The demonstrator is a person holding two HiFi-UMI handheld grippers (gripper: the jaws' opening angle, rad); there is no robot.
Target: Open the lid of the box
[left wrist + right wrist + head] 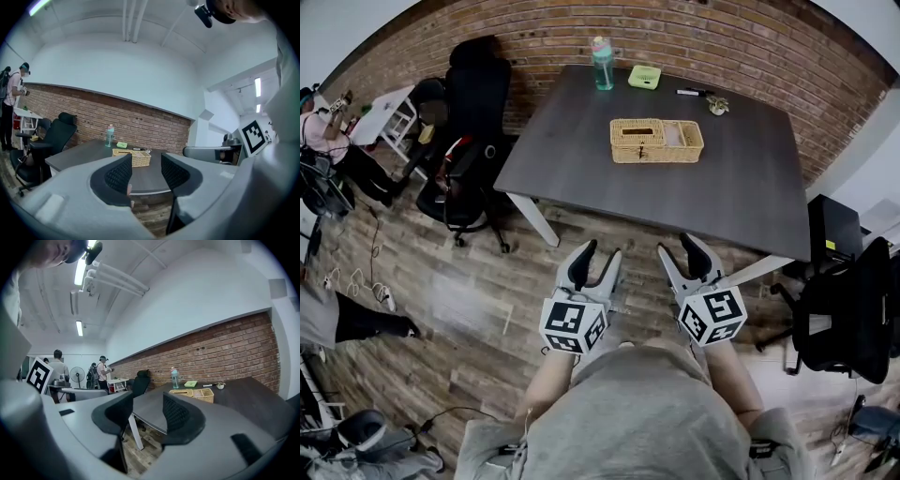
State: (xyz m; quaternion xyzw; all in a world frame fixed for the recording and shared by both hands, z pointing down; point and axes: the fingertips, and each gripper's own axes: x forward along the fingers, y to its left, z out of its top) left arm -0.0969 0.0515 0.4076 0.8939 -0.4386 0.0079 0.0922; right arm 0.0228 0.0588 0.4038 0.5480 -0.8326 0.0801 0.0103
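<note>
While left hand-held gripper (600,251) and right hand-held gripper (677,246) hang released, empty, the wicker box (680,142) at 12 o'clock on the worktop (581,159), unbraced, may skid with its lid (636,130).

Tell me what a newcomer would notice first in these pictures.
The woven box sits near the middle of the dark table, with a teal bottle at the far edge by the brick wall. Nearer, the left gripper and right gripper hang side by side over the wooden floor, both open and empty, short of the table.
</note>
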